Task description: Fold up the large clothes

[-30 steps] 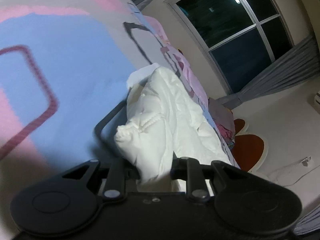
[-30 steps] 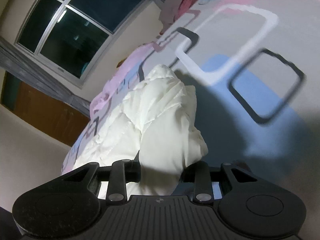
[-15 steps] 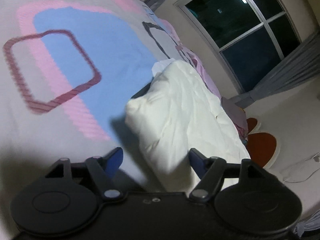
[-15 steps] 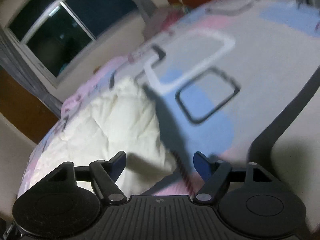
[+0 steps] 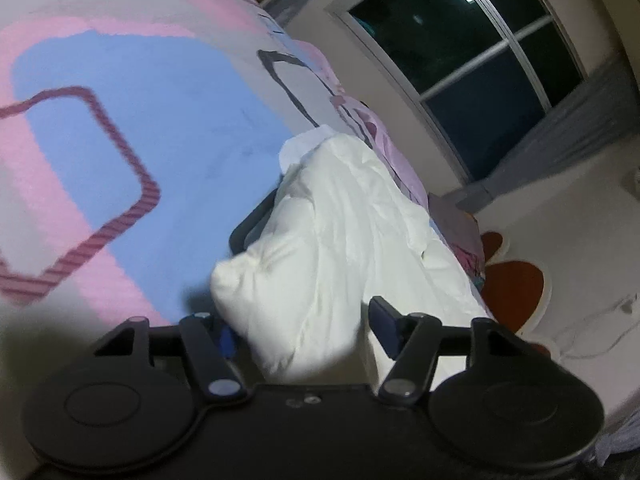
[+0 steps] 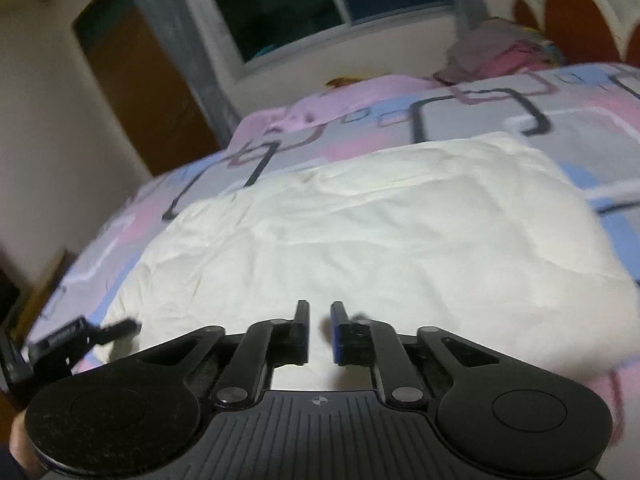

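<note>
We note the white padded garment (image 6: 360,232) lies folded into a rough rectangle (creased, puffy) on the patterned bed (image 6: 580,120), one bunched corner raised in the left view.

— What's the white garment (image 6: 372,236) made of?
— Soft, puffy cloth, matt and lightly creased, quilted by the look of it.
— And the bedsheet (image 5: 132,128) under it?
— Smooth printed cloth, also matt, in pink, blue and grey.
— The left gripper (image 5: 300,326)?
— Matt black plastic with small shiny metal pivot pins. The right gripper (image 6: 320,332) is the same, with a ribbed plastic body.
— The door (image 6: 136,80)?
— Brown wood, dull finish.
</note>
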A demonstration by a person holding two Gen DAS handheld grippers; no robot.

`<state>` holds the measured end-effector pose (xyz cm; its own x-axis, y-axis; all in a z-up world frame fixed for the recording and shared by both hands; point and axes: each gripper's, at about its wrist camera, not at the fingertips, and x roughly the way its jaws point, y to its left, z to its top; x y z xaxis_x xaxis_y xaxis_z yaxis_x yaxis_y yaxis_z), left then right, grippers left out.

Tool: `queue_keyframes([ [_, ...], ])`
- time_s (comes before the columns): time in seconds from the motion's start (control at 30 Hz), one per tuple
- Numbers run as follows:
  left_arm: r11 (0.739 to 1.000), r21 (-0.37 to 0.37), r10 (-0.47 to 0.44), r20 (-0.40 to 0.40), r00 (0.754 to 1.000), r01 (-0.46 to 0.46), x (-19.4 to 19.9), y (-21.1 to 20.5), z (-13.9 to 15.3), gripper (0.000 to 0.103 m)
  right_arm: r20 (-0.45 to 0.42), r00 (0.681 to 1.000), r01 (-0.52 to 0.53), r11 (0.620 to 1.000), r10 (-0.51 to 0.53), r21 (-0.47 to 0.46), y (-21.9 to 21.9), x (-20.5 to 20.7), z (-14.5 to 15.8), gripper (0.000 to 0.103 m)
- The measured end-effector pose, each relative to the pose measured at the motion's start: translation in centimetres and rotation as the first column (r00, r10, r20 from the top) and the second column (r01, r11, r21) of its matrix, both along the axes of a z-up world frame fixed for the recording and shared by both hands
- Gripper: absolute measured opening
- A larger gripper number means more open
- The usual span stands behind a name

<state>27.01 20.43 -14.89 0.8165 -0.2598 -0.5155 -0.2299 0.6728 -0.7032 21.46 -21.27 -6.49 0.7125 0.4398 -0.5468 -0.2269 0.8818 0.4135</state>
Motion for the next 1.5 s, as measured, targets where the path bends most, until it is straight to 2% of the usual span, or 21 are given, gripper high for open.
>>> queue_keyframes([
  [0.13,0.999,0.003,-0.038,-0.001,0.999,0.038,0.6,0.2,-0.5,0.052,-0.051,0.998,0.020,0.998,-0.022,-0.054,2.1,2.3,-1.4,0.008],
  [0.33,0.993,0.052,-0.105,-0.005,0.994,0.105,1.0,0.0,-0.8,0.049,-0.109,0.993,0.034,0.992,-0.048,-0.125,3.2,3.7,-3.4,0.008],
  [0.47,0.985,0.094,-0.147,-0.009,0.989,0.147,1.3,-0.1,-0.4,0.048,-0.125,0.990,0.050,0.990,-0.066,-0.133,3.4,3.7,-3.3,0.008],
  [0.6,0.981,0.112,-0.160,-0.008,0.987,0.159,1.2,-0.1,-0.1,0.048,-0.095,0.992,0.076,0.991,-0.086,-0.107,3.3,2.5,-1.5,0.008],
  [0.7,0.984,0.091,-0.151,-0.002,0.988,0.151,1.3,-0.2,-0.4,0.048,-0.139,0.987,0.065,0.990,-0.082,-0.123,3.7,3.3,-2.8,0.008],
  [0.77,0.983,0.095,-0.157,0.005,0.988,0.156,1.4,-0.3,-0.1,0.035,-0.151,0.984,0.071,0.990,-0.089,-0.125,3.9,3.7,-3.6,0.008],
  [0.8,0.981,0.106,-0.164,0.016,0.986,0.161,1.4,-0.5,0.4,0.032,-0.154,0.984,0.069,0.989,-0.089,-0.131,3.9,3.9,-3.7,0.008],
  [0.87,0.966,0.185,-0.189,0.040,0.981,0.179,1.3,-1.4,1.8,0.026,-0.161,0.983,0.069,0.989,-0.089,-0.128,3.8,4.2,-4.1,0.008],
  [0.93,0.951,0.243,-0.206,0.044,0.978,0.189,1.3,-2.3,2.9,0.026,-0.179,0.979,0.078,0.992,-0.094,-0.097,3.3,4.6,-4.7,0.008],
  [1.07,0.931,0.310,-0.219,0.041,0.975,0.196,1.1,-3.8,4.9,0.023,-0.188,0.979,0.070,0.995,-0.082,-0.067,2.6,5.0,-5.3,0.007],
  [1.2,0.899,0.388,-0.256,0.093,0.962,0.201,0.1,-5.9,7.7,0.022,-0.188,0.981,0.037,0.997,-0.049,-0.063,2.3,5.3,-5.6,0.007],
  [1.3,0.865,0.455,-0.303,0.140,0.943,0.210,-0.5,-8.8,10.4,0.021,-0.207,0.978,0.005,1.000,-0.011,-0.029,1.3,5.8,-5.7,0.007],
  [1.4,0.817,0.521,-0.388,0.176,0.905,0.249,-0.9,-12.8,13.3,0.021,-0.216,0.976,0.014,0.998,-0.001,0.058,-0.9,6.1,-4.8,0.008],
  [1.5,0.738,0.601,-0.494,0.171,0.852,0.307,-1.2,-17.6,15.4,0.021,-0.153,0.988,0.042,0.993,-0.025,0.112,-4.5,5.3,-3.1,0.008],
])
